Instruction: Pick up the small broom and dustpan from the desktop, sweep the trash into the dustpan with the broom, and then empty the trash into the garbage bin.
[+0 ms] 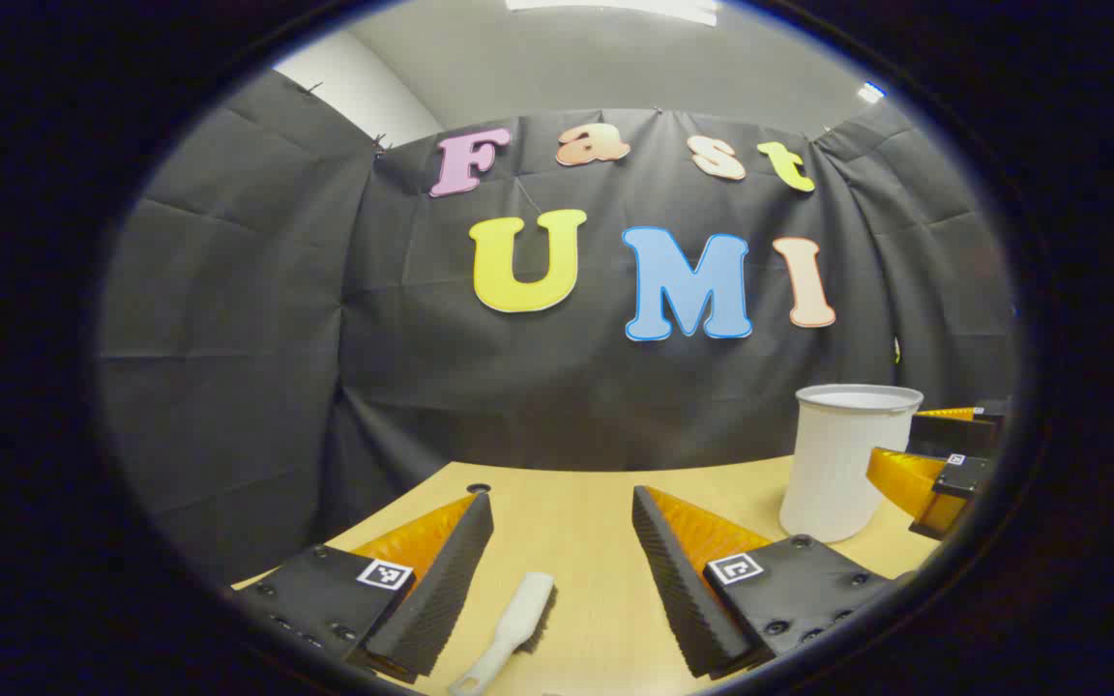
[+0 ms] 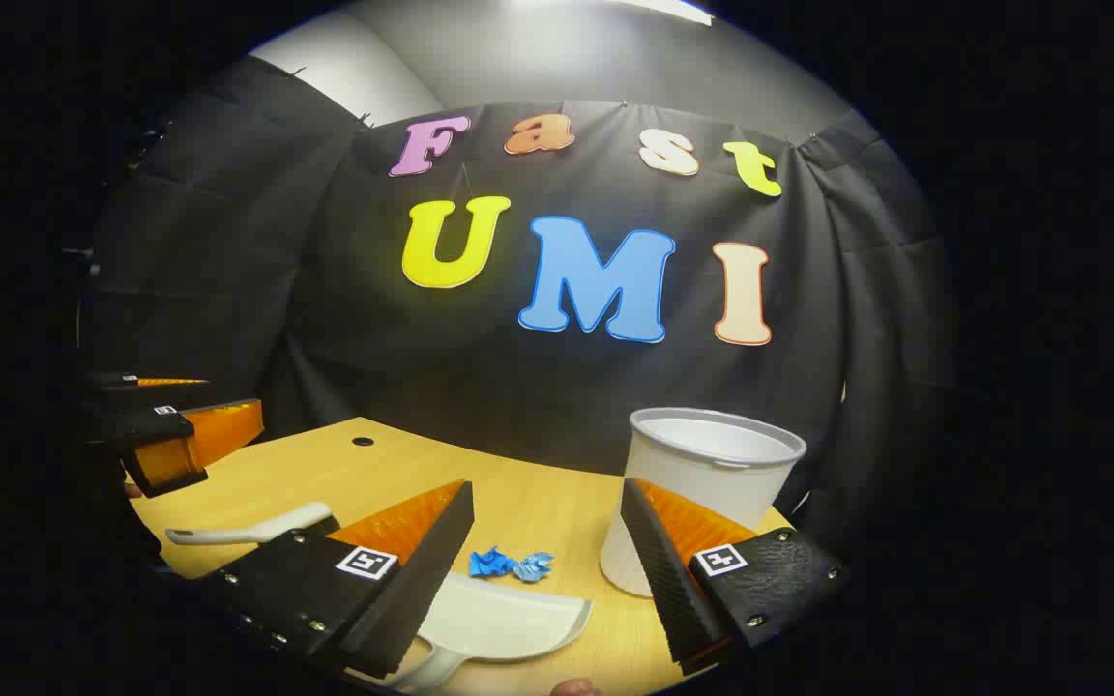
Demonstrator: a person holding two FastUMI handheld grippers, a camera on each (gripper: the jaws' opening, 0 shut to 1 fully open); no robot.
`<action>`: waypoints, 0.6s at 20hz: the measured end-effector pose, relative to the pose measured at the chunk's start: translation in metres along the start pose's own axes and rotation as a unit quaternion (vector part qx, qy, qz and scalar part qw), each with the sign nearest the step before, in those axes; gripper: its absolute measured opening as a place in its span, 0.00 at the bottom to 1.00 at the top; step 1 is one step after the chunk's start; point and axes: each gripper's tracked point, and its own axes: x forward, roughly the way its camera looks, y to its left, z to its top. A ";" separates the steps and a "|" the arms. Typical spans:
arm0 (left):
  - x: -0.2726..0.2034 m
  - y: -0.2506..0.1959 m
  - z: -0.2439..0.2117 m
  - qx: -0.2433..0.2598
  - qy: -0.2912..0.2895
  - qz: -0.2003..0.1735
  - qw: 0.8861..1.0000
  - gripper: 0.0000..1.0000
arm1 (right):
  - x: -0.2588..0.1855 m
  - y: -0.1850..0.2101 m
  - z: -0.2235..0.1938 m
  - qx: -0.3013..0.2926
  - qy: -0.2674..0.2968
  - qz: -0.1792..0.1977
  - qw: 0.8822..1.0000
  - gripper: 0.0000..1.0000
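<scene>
Wood desktop (image 2: pixel 538 507) w/ broom (image 1: pixel 516 619), dustpan (image 2: pixel 499 623), bin (image 2: pixel 702 483), blue trash (image 2: pixel 511 565).

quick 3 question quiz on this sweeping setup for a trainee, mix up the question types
1. True or false: the left gripper is shut on the small broom.
2. Which lies nearest the blue trash? A) broom B) dustpan C) the desk's cable hole
3. Fill in: the white garbage bin stands ____ on the desk.

Key
1. False: its fingers are apart above the broom, holding nothing.
2. B: the trash lies just beyond the dustpan's front edge.
3. Upright, open mouth up.
</scene>
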 end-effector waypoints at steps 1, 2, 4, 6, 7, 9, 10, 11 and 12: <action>0.000 -0.001 -0.001 -0.002 0.005 0.000 1.000 0.95 | -0.010 -0.016 0.011 0.003 0.003 0.004 1.000 0.96; 0.000 -0.001 0.000 -0.004 0.004 0.001 1.000 0.95 | -0.022 -0.036 0.022 0.005 0.006 0.008 1.000 0.96; 0.002 0.001 0.000 0.003 0.001 0.001 1.000 0.95 | -0.035 -0.061 0.038 0.007 0.005 0.009 1.000 0.96; 0.002 0.001 0.000 0.010 0.005 -0.010 1.000 0.96 | -0.035 -0.079 0.049 0.006 0.014 -0.007 1.000 0.96; 0.002 0.000 0.000 0.012 0.004 -0.017 1.000 0.96 | -0.029 -0.079 0.058 0.008 0.016 -0.015 1.000 0.96; 0.004 -0.003 -0.003 0.019 0.015 -0.032 0.999 0.97 | -0.024 -0.089 0.087 0.012 0.021 -0.036 0.999 0.96; 0.002 -0.004 -0.003 0.019 0.020 -0.039 0.999 0.97 | -0.022 -0.095 0.100 0.013 0.024 -0.045 0.999 0.96; 0.002 -0.006 -0.003 0.018 0.023 -0.049 0.998 0.93 | -0.004 -0.088 0.113 0.011 0.023 -0.053 0.998 0.96; 0.002 -0.008 -0.004 0.018 0.026 -0.054 0.998 0.98 | 0.008 -0.083 0.126 0.007 0.018 -0.061 0.998 0.96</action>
